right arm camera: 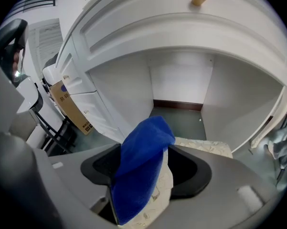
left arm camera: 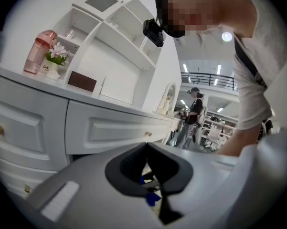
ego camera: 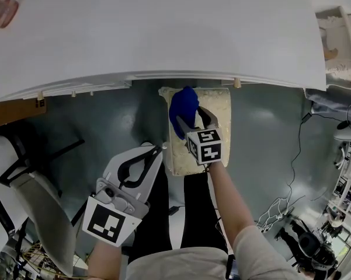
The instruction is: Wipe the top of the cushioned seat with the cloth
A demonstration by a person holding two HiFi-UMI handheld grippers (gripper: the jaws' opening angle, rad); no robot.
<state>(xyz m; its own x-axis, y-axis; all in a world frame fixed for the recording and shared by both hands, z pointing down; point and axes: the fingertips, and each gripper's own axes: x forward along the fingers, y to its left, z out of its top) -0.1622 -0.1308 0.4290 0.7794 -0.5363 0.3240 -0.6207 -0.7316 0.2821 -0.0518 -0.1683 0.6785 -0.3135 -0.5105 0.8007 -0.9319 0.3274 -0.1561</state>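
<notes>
Cloth (right arm camera: 142, 166), a soft-looking blue rag, sits between the jaws of the right claw (right arm camera: 147, 152). It is bunched up past the tips and trails down toward the claw's throat. Those jaws stand wide apart. The cloth leans on the jaw at the left of the right gripper view, and neither pad looks to be pressing it, so I judge it loose rather than gripped. Directly beneath the claw lies the cushioned seat (ego camera: 220, 105), cream with a faint pattern. Its far edge reaches just beyond the tips, toward the kneehole of the white dressing table (ego camera: 163, 28). The left claw (ego camera: 158, 149) is held low, off to the right claw's left and clear of the seat. Its jaws are closed tip to tip with nothing in them.

As for handling, the cloth looks light and limp, and it will likely fold or slide off a single jaw. It wants a firm pinch through the thick bunched middle, not a corner, leaving a pad of fabric below the jaws to drag over the seat. The cushion top probably gives under pressure and its cover may ruck, so light, flat strokes suit it. With the jaws this wide, the cloth may drop onto the seat.
</notes>
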